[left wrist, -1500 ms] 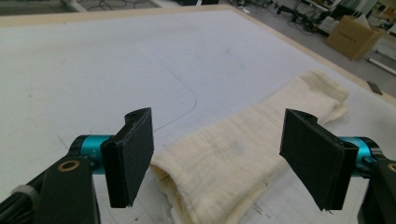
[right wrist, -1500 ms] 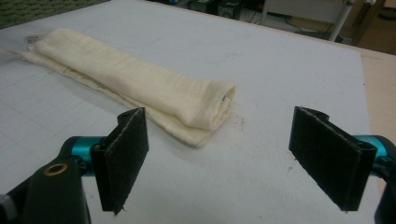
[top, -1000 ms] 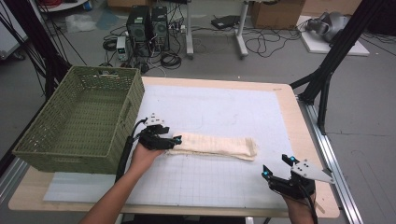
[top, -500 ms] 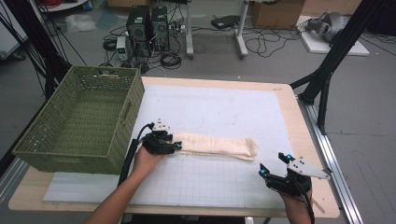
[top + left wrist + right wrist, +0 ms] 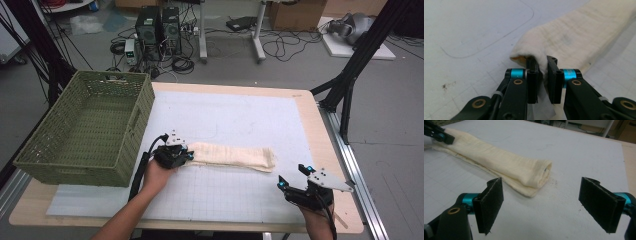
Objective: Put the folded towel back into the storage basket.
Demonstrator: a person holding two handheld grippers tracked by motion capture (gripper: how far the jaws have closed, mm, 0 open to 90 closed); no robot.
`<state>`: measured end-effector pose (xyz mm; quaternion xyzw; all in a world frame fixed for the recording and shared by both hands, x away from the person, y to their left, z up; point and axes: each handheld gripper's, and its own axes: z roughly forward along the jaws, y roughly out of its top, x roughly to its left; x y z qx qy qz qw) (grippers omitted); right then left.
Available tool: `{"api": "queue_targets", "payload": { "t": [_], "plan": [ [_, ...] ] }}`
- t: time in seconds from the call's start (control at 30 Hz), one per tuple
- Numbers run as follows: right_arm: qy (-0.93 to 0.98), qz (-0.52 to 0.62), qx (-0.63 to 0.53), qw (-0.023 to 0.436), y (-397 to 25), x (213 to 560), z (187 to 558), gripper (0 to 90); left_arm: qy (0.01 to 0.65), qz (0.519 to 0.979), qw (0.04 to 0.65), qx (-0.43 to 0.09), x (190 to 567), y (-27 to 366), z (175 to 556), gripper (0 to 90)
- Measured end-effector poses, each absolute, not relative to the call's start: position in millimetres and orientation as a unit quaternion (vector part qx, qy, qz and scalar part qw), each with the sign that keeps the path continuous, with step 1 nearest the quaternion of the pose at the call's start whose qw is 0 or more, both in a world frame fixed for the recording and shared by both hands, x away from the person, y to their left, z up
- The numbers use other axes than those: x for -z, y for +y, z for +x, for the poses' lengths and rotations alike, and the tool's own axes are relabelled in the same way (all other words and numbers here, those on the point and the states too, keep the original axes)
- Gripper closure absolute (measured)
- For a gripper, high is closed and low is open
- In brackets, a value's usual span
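the left tongs [image 5: 542, 65] are pinched shut on the near end of the rolled cream cloth [image 5: 232, 156], a thin fold of fabric caught between the two black pads, with a loose white flap hanging below them. from that grip the cloth runs away across the white mat [image 5: 240, 120] toward the person's right, lying flat on the table [image 5: 320, 135] as a long, slightly flattened roll.

the right tongs [image 5: 541, 205] stand wide open, holding nothing, hovering low over the mat just short of the cloth's far end, which points its open mouth at them. to the outer side of the left tongs sits the green woven basket [image 5: 85, 130], near but apart from the cloth and, as far as its floor is visible, with nothing in it.

risks, as i judge them: the left grip has only an edge of fabric (not the full roll), so a lift or pull from that end alone could let the roll unwind or the layer slip out of the pads. if the right tongs close too high they may catch just the top layer at the far end and drag the roll open.

hard to tell: how many layers sit between the left pads, since the jaws cover the bite itself. the inside of the roll is dark in the right gripper view. the basket's near inner wall is hidden in the high view, and the person's arms are cut off at the bottom edge.
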<state>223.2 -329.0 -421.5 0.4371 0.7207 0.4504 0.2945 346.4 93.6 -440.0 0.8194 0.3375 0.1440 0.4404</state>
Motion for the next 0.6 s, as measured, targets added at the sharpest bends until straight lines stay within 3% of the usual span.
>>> {"api": "queue_targets", "payload": {
  "t": [0.6],
  "plan": [
    [0.722, 0.445, -0.446, 0.284, -316, 419, 261, 15.9, 0.318, 0.798, 0.494, -0.132, 425, 98, 337, 79.6]
  ]
}}
